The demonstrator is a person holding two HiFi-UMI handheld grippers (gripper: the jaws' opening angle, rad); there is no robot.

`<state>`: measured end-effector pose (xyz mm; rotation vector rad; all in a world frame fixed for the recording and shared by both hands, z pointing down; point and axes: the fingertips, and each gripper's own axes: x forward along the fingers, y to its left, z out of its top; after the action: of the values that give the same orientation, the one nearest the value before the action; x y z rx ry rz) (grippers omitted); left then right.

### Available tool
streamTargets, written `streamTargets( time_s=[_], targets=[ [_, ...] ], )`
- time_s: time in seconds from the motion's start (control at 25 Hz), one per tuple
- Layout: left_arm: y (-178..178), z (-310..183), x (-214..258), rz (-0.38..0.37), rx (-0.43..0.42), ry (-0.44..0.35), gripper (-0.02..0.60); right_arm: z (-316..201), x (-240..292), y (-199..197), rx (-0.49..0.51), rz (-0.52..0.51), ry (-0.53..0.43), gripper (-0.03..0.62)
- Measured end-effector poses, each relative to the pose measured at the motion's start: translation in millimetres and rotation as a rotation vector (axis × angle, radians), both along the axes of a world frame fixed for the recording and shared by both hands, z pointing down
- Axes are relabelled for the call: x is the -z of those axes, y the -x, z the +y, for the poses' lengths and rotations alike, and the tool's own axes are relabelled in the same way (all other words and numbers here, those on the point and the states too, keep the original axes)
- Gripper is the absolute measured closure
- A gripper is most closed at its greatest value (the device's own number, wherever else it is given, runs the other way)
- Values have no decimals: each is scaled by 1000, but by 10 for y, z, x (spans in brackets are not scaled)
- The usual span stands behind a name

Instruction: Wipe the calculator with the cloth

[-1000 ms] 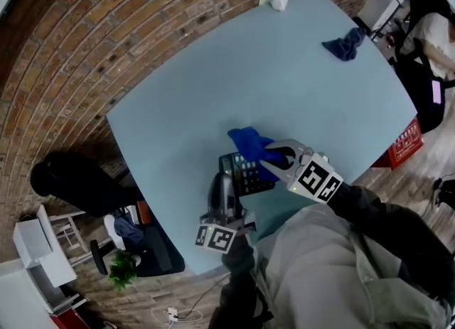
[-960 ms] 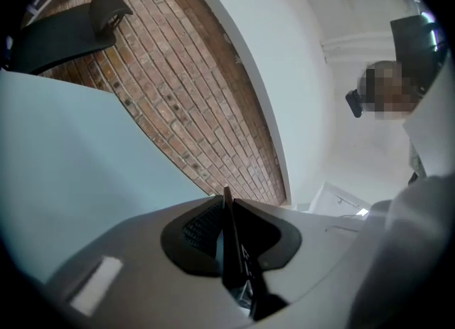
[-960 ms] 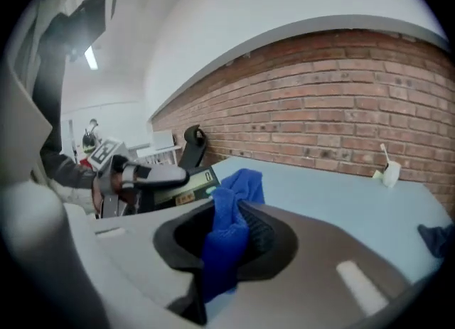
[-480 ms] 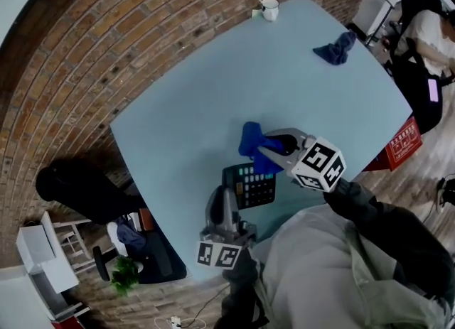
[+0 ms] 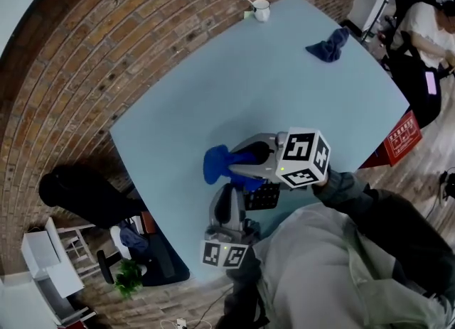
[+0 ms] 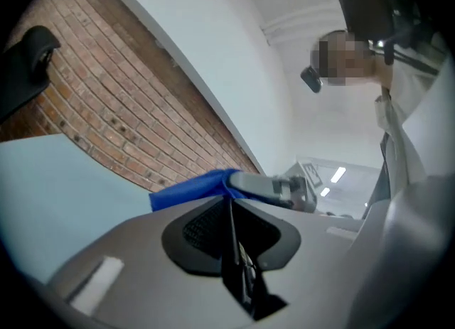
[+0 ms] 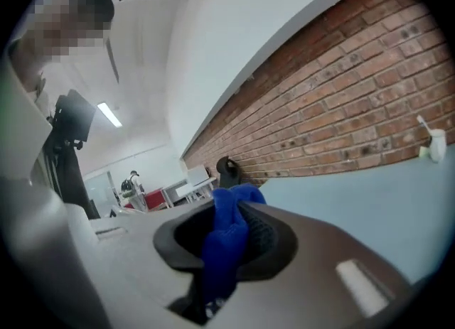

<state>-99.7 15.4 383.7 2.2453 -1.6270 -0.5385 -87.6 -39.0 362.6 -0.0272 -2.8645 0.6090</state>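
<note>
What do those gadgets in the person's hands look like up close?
The left gripper and the right gripper are smooth grey shells with two jaws lined by black ribbed pads. Each carries a white cube printed with black square markers. The person wears dark sleeves and a pale grey top.

Pale blue bench [image 5: 284,79] against a brick wall [image 5: 106,50]. White mug [image 5: 261,10] at the far corner, utensil sticking out. Crumpled dark rag [image 5: 327,45] near the right edge, well apart from the mug. Off the bench: red box [image 5: 402,139] right, black chair [image 5: 78,192] left, plant [image 5: 128,275] below it, seated person [image 5: 426,29] top right.
</note>
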Motion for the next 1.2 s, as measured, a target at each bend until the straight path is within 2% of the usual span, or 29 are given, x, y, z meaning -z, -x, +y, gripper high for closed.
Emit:
streamTargets(
  time_s=[0.12, 0.2, 0.28, 0.4, 0.48, 0.56, 0.64, 0.72, 0.76, 0.8, 0.84, 0.92, 1.04, 1.12, 1.2],
  targets=[
    [387, 88, 108, 221, 106, -58, 537, -107, -157, -282, -62, 27, 50, 526],
    [625, 116, 180, 309, 160, -94, 536, -79, -111, -448, -108, 10, 25, 526],
    [741, 95, 206, 331, 196, -100, 537, 126, 88, -476, -111, 4, -115, 525],
    [726, 25, 246, 358, 242, -109, 537, 714, 143, -305, 30, 117, -359, 525],
    [640, -31, 294, 354, 248, -116, 536, 1096, -27, -195, 160, 165, -403, 526],
    [591, -63, 309, 371, 230, -119, 535, 1244, -92, -200, 217, 153, -392, 526],
    [628, -44, 333, 485, 198, -157, 535, 1046, 108, -293, 148, 53, -384, 526],
    [672, -7, 419, 597, 161, -209, 535, 569, 442, -463, -82, -100, -297, 525],
    [692, 20, 449, 639, 148, -229, 535, 313, 548, -581, -199, -135, -252, 525],
    [709, 46, 463, 682, 138, -245, 535, 107, 594, -695, -274, -142, -234, 525],
    [721, 65, 468, 732, 132, -261, 535, -17, 611, -770, -302, -147, -228, 525],
    [751, 87, 450, 863, 135, -303, 537, 46, 646, -765, -237, -191, -184, 525],
    [840, 95, 365, 1065, 165, -365, 538, 677, 673, -619, 3, -241, -150, 526],
    [887, 108, 353, 1134, 153, -383, 538, 1107, 622, -536, 134, -264, -126, 526],
    [878, 115, 380, 1173, 112, -391, 538, 1241, 651, -508, 157, -326, -39, 526]
  ],
)
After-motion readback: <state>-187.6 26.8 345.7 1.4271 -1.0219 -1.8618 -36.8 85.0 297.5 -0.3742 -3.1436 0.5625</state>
